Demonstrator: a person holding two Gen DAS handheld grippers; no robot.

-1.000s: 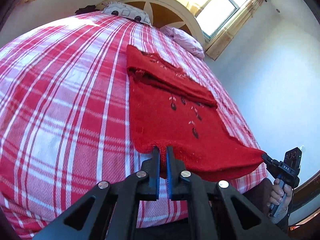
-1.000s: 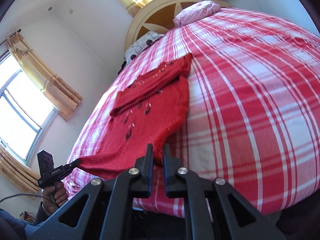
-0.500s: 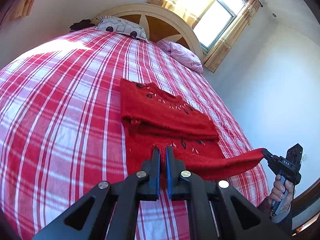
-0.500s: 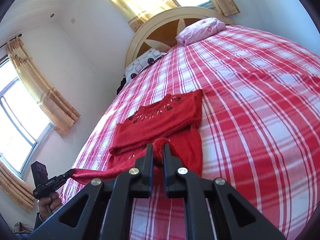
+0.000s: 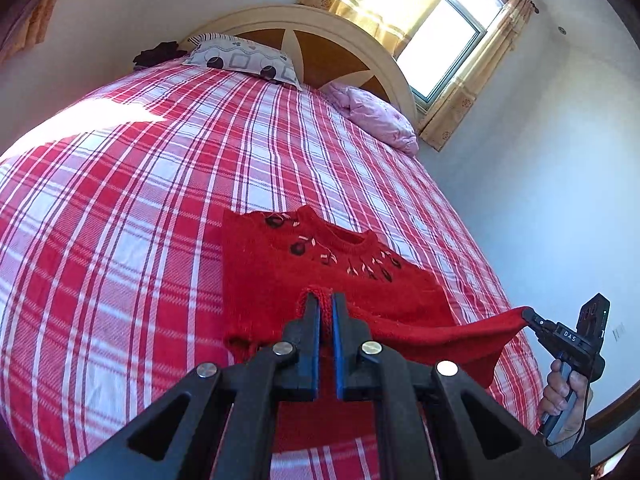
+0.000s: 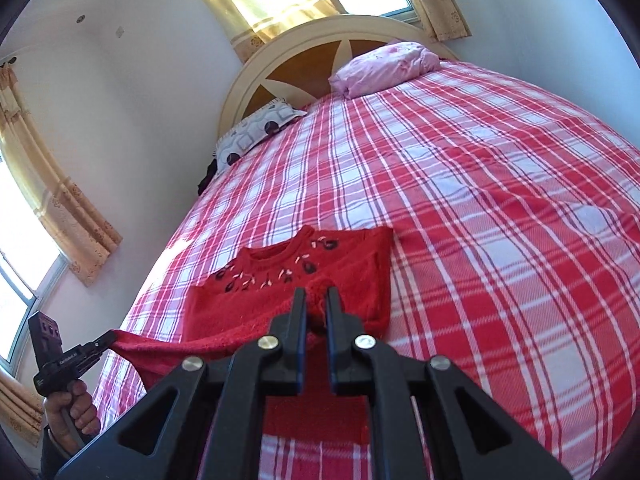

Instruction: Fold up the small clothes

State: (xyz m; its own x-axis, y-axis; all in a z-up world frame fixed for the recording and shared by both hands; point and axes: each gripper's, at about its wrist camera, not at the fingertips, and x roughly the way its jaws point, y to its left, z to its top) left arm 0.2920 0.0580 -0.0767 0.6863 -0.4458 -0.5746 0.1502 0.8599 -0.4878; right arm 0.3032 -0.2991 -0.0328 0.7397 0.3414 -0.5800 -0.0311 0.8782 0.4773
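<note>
A small red knitted sweater (image 5: 280,280) with dark embroidered motifs near the collar lies on the red plaid bed; it also shows in the right wrist view (image 6: 352,268). My left gripper (image 5: 326,300) is shut on one bottom hem corner and my right gripper (image 6: 316,296) is shut on the other. Both hold the hem lifted above the sweater's lower body, stretched between them. The right gripper appears in the left wrist view (image 5: 532,316), and the left gripper appears in the right wrist view (image 6: 108,338).
The red and white plaid bedspread (image 5: 120,200) covers the bed. A patterned pillow (image 5: 240,58) and a pink pillow (image 5: 376,118) lie by the round headboard (image 5: 320,28). Curtained windows (image 5: 440,48) and white walls surround the bed.
Both grippers have lifted the sweater's bottom hem and carried it forward over the body toward the collar. The fold has moved up the garment.
</note>
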